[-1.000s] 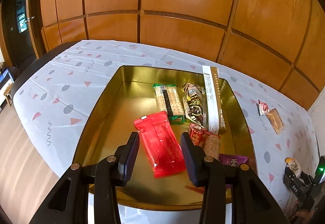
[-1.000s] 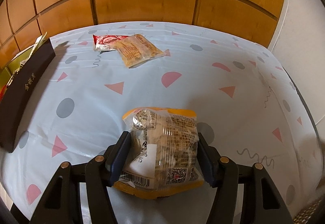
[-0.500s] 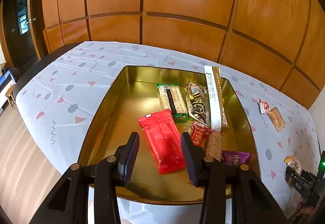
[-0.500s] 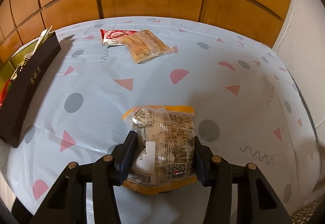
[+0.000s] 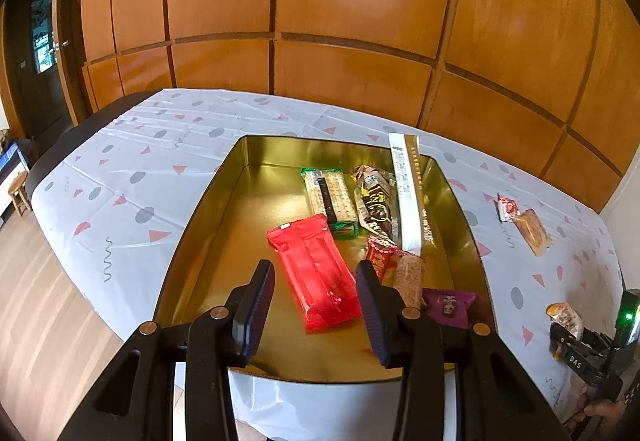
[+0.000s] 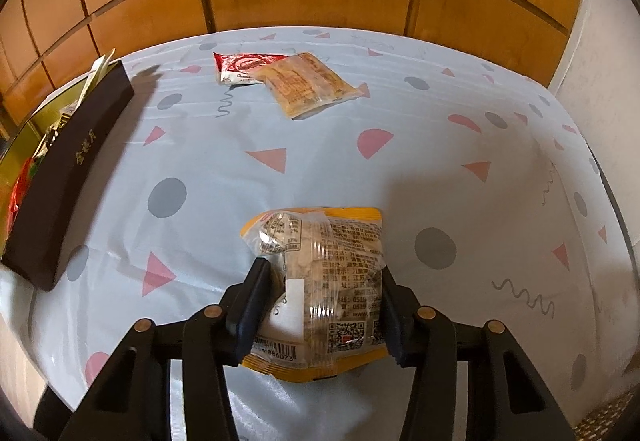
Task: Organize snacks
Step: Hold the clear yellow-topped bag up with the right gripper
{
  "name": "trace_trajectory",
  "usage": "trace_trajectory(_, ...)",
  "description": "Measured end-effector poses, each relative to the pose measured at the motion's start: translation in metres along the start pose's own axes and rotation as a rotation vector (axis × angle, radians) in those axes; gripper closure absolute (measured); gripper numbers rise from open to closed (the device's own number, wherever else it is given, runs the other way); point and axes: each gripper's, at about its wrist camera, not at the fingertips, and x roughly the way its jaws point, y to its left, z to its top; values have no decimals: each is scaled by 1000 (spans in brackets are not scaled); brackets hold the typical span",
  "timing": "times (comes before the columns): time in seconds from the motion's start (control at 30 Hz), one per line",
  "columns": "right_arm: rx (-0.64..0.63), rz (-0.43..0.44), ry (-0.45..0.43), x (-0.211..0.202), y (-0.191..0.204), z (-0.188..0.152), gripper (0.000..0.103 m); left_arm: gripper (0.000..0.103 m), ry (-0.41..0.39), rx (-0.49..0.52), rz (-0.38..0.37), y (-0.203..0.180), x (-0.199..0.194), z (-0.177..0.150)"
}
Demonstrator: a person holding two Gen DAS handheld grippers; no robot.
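Home dining room, warm wood-panelled wall [image 5: 352,21], table under patterned plastic tablecloth [image 6: 304,161], wood plank floor [image 5: 44,305], small wooden stool [image 5: 19,193], dark door with glass pane [image 5: 42,37]

We hold our left hand-held gripper [image 5: 315,305] raised and tilted downward, its jaws apart with nothing between them. Our right hand-held gripper [image 6: 320,305] sits low, its two fingers [image 6: 251,305] pressed in against both sides of a snack packet [image 6: 320,281].
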Motion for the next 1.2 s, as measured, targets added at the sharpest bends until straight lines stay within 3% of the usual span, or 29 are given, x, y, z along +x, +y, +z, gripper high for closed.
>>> trace_trajectory(0.27,-30,-15,-58,0,3,-8,50,60,-13,31,0,-4,-15,-10)
trace_trajectory(0.67,-47,-25,-60,0,5,-8,50,60,-54,67,-3,-7,-37,-18)
trace_trajectory(1.2,-48,-14,-81,-1,4,-11,50,60,-21,63,-6,-6,-22,-31)
